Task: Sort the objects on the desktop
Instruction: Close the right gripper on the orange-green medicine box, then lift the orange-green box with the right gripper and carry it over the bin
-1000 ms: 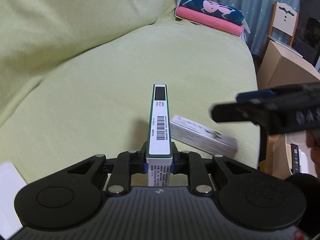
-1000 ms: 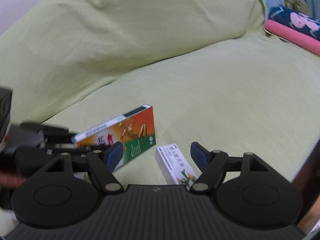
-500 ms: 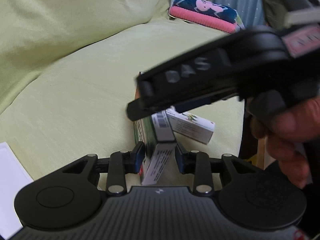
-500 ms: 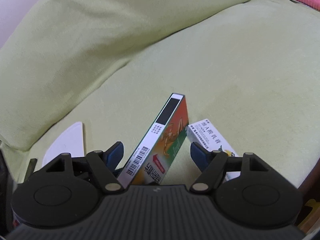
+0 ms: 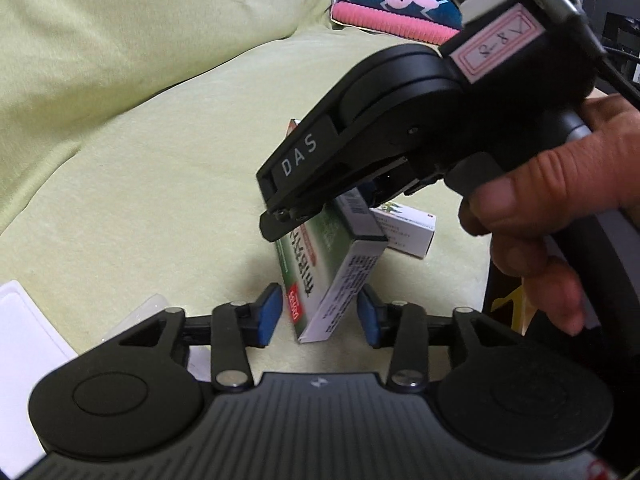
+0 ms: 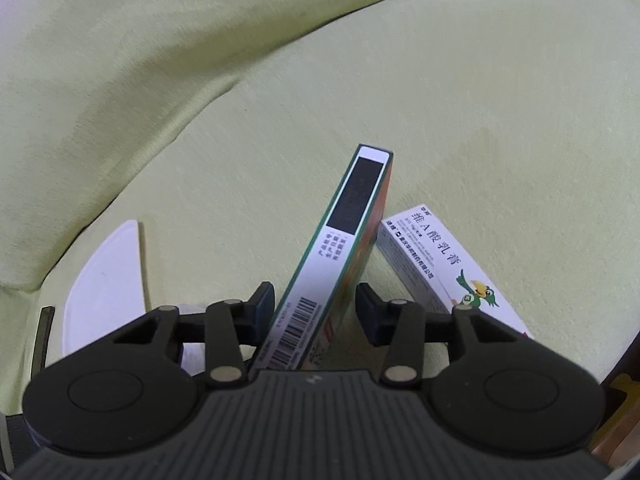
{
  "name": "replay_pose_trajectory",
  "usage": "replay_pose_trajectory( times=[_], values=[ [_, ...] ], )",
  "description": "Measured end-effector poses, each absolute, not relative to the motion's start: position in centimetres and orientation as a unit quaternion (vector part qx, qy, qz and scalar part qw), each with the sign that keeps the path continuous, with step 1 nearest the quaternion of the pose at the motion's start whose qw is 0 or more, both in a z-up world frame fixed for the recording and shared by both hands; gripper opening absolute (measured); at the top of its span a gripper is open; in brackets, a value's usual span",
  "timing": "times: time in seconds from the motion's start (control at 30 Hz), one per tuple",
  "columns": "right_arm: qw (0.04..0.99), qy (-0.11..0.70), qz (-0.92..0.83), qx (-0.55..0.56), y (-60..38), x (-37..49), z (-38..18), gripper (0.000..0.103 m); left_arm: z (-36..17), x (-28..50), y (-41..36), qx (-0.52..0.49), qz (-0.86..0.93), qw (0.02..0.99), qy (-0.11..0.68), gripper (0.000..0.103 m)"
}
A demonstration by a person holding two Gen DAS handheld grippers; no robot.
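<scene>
"DAS" in white caps on the side of the right gripper [image 5: 320,204]. Pink-framed sticker [image 5: 500,46] on its body, handwritten, approx "8-8". White box [image 6: 440,264] at sofa seat's right edge: "维A酸乳膏" plus parrot logo. Green box [image 6: 320,276]: barcode, small Chinese print, unreadable.

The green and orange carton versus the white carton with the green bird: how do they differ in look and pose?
The green and orange carton stands tilted on a narrow edge between both grippers; the white carton with the green bird lies flat on the yellow-green cushion, outside them. The green one shows a barcode and a black panel; the white one shows dark print and the bird. Both are slim printed cardboard boxes, side by side.
</scene>
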State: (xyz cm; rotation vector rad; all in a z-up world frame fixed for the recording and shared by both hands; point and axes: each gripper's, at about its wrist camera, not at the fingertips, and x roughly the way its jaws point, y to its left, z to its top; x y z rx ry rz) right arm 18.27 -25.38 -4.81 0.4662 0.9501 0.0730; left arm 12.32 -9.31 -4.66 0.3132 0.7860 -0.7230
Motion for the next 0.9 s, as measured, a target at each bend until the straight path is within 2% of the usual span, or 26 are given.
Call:
replay_pose_trajectory(
  times=[0.17, 0.23, 0.3, 0.67, 0.9],
  values=[
    [0.862, 0.455, 0.024, 0.221, -25.3, 18.6, -5.1, 0.029, -4.8, 12.0, -9.3, 0.157, -0.348, 0.847, 0.371, 0.050],
    [0.862, 0.457, 0.019, 0.219, -25.4, 18.6, -5.1, 0.025, -4.8, 11.9, -9.3, 0.159, -0.350, 0.845, 0.372, 0.054],
    [0.860, 0.458, 0.025, 0.222, -25.4, 18.5, -5.2, 0.020, -4.8, 11.8, -9.4, 0.160, -0.353, 0.843, 0.373, 0.055],
    [0.890, 0.422, 0.051, 0.166, -24.7, 16.3, -2.3, 0.018, -3.9, 11.0, -10.1, 0.182, -0.362, 0.838, 0.364, 0.059],
    [0.910, 0.387, 0.045, 0.144, -25.7, 13.9, 0.8, 0.017, -2.1, 9.0, -11.7, 0.233, -0.375, 0.834, 0.331, 0.074]
  ],
)
